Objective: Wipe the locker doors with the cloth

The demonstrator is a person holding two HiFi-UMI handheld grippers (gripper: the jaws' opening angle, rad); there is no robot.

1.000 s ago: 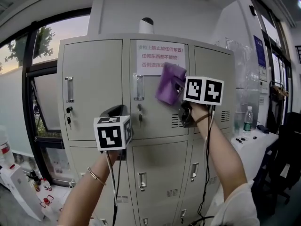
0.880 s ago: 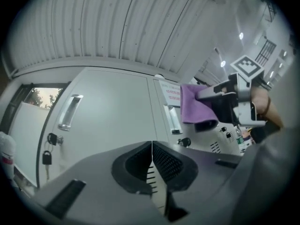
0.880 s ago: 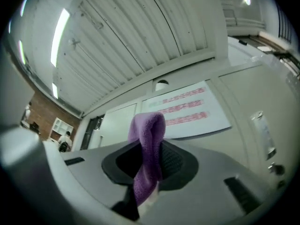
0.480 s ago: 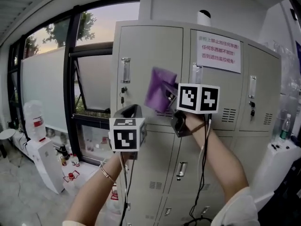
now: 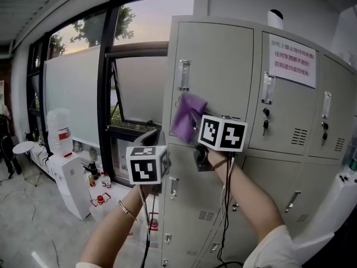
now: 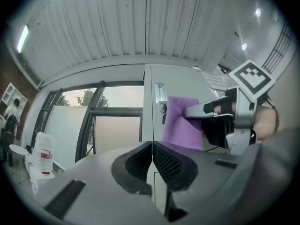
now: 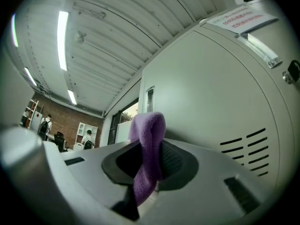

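Head view: right gripper (image 5: 196,123) raised, jaws clamping cloth (image 5: 184,111) at locker door (image 5: 223,66).

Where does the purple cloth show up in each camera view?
Head view: purple cloth just left of centre, over the locker door.
Left gripper view: right of centre.
Right gripper view: centre, gripped by the right tool.
Shared landmark: the door handle above it.

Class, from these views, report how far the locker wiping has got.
Done: the purple cloth is clamped in the right claw. In hand: it is held up at the top-left door; contact is unclear. Left: nothing shows any door wiped, so all remain; the left claw is shut, empty.
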